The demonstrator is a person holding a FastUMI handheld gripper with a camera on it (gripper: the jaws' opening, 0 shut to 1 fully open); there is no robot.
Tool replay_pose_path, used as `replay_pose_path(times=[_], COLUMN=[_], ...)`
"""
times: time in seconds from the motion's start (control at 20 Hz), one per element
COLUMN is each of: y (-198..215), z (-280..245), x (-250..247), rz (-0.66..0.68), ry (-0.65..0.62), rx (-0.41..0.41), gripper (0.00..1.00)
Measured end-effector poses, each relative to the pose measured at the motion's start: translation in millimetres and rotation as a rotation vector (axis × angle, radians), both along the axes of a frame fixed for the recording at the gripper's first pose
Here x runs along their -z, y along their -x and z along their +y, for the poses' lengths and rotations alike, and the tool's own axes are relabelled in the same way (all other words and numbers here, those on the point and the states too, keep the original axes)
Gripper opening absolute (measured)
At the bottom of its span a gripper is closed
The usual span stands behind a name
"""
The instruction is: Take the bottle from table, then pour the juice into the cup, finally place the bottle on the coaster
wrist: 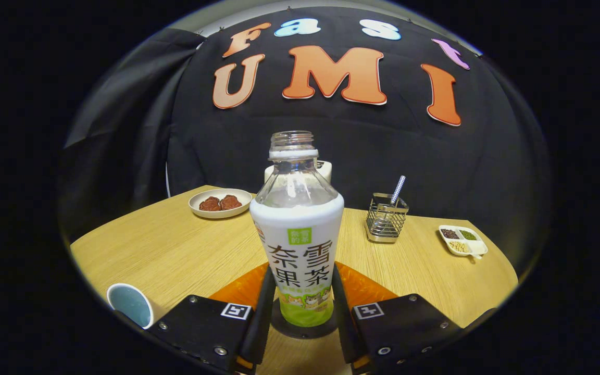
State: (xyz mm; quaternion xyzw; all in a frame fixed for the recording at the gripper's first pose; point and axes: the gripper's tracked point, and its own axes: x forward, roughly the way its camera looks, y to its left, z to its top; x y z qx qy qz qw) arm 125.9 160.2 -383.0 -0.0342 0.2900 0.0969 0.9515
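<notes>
The capless clear bottle (299, 245) with a white and green label stands upright between my two fingers. My gripper (300, 307) is shut on its lower part, and both fingers (264, 307) press against its sides. The bottle's base sits on a dark round patch in the middle of the orange coaster (367, 289), which spreads out under and behind the fingers. Any juice level is hidden by the label. The white cup (130, 304) with a pale blue inside stands on the table (175, 250) to the left of my left finger.
A plate with two brown pastries (220, 202) lies far left beyond the bottle. A wire holder with a metal utensil (386, 219) stands beyond to the right, and a small divided dish of beans (461, 240) farther right. A white object (325, 169) peeks out behind the bottle.
</notes>
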Motion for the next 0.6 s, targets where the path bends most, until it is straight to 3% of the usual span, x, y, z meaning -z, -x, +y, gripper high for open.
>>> replay_pose_path(times=[0.3,0.6], y=[-0.3,8.6], z=[-1.7,-2.6], x=[3.5,-11.0], rz=[0.032,0.053], ry=[-0.05,-0.086], rx=[0.034,0.026], gripper=[0.61,0.74])
